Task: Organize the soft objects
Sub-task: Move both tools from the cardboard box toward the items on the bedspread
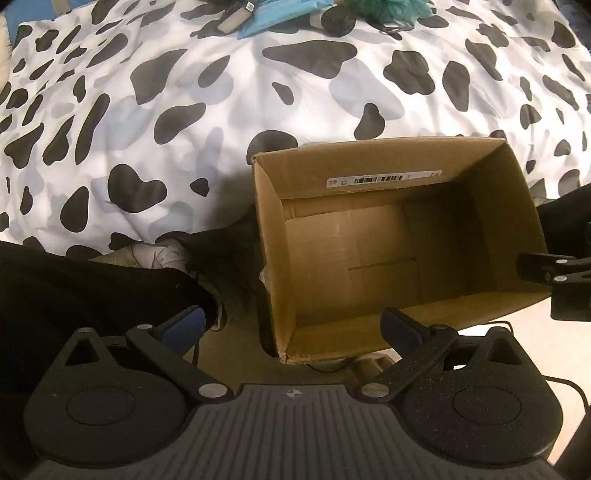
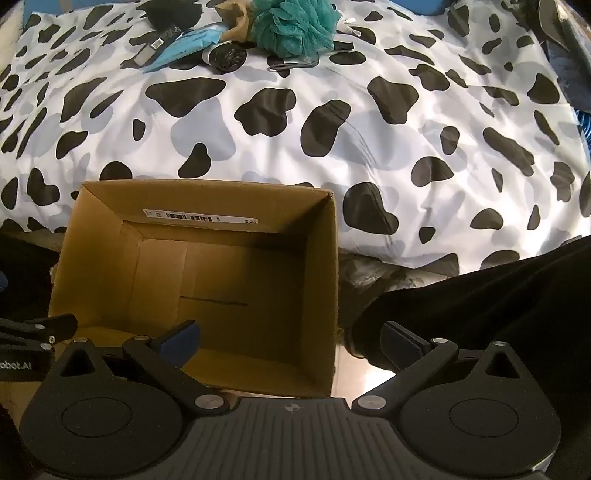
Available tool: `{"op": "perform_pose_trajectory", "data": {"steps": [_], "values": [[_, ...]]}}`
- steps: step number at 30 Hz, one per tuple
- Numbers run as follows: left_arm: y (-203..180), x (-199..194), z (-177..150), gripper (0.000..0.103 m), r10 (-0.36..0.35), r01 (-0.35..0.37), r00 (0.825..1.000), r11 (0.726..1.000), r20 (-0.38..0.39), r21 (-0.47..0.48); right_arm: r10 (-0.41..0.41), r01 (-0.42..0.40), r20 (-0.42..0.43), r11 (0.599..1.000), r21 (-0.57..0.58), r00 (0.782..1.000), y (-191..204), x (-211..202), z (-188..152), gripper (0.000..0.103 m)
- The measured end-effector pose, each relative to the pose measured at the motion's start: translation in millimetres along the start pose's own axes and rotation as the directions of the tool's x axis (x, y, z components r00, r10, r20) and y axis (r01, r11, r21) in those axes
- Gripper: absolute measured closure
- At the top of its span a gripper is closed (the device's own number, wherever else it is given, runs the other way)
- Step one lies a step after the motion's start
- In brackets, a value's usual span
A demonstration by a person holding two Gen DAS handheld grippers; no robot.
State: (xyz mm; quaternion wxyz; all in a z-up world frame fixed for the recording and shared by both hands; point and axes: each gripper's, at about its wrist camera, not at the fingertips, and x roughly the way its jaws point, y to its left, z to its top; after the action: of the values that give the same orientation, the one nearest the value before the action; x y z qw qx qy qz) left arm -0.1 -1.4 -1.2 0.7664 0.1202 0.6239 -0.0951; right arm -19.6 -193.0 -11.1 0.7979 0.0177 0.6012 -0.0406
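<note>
An open cardboard box point(image 1: 491, 221) stands on the floor against the bed, empty inside; it also shows in the right wrist view point(image 2: 321, 280). A teal mesh bath pouf point(image 2: 291, 27) lies at the far side of the bed, with a blue flat packet point(image 2: 184, 46), a black roll point(image 2: 227, 55) and a tan soft item point(image 2: 236, 22) beside it. The pouf also shows at the top of the left wrist view point(image 1: 388, 9). My left gripper point(image 1: 295, 325) is open and empty over the box's near left corner. My right gripper point(image 2: 291, 338) is open and empty over the box's near right edge.
The bed carries a cow-print duvet point(image 1: 184, 92), also seen in the right wrist view point(image 2: 406, 129). Black-trousered legs flank the box point(image 1: 74, 288) point(image 2: 498, 295). A white shoe point(image 1: 162, 254) lies left of the box. A black cable point(image 1: 554, 380) runs on the floor.
</note>
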Motion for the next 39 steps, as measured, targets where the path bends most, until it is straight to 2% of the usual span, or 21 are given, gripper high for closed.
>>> {"op": "perform_pose_trajectory", "data": {"steps": [4,10,14,18,24,32,39], "values": [[-1,-1,-2,0.0,-0.007,0.007,1.0,1.0,0.023,0.014,-0.008,0.008,-0.012,1.0,0.0,1.0,-1,2,-1,0.0],[3,-6,-5,0.0,-0.026,0.024,0.998,0.999,0.059,0.039,0.025,-0.025,0.009,1.0,0.013,1.0,-3,1,3,0.0],[1,-11,0,0.0,-0.026,0.025,0.996,1.0,0.09,0.014,0.074,-0.074,0.016,0.997,0.016,0.997,-6,2,6,0.0],[0,-17,5,0.0,-0.049,0.048,0.996,0.999,0.075,0.017,0.109,-0.109,-0.005,0.993,0.036,0.994,-13,6,10,0.0],[4,-26,9,0.0,-0.078,0.079,0.992,0.997,0.098,-0.005,0.176,-0.175,0.002,0.983,0.055,0.984,-21,5,20,0.0],[1,-26,17,0.0,-0.105,0.104,0.99,0.994,0.091,0.013,0.15,-0.153,0.056,0.986,0.062,0.987,-37,2,33,0.0],[2,-29,23,0.0,-0.112,0.108,0.987,0.993,0.119,0.04,0.139,-0.141,0.052,0.989,0.051,0.989,-43,4,42,0.0]]}}
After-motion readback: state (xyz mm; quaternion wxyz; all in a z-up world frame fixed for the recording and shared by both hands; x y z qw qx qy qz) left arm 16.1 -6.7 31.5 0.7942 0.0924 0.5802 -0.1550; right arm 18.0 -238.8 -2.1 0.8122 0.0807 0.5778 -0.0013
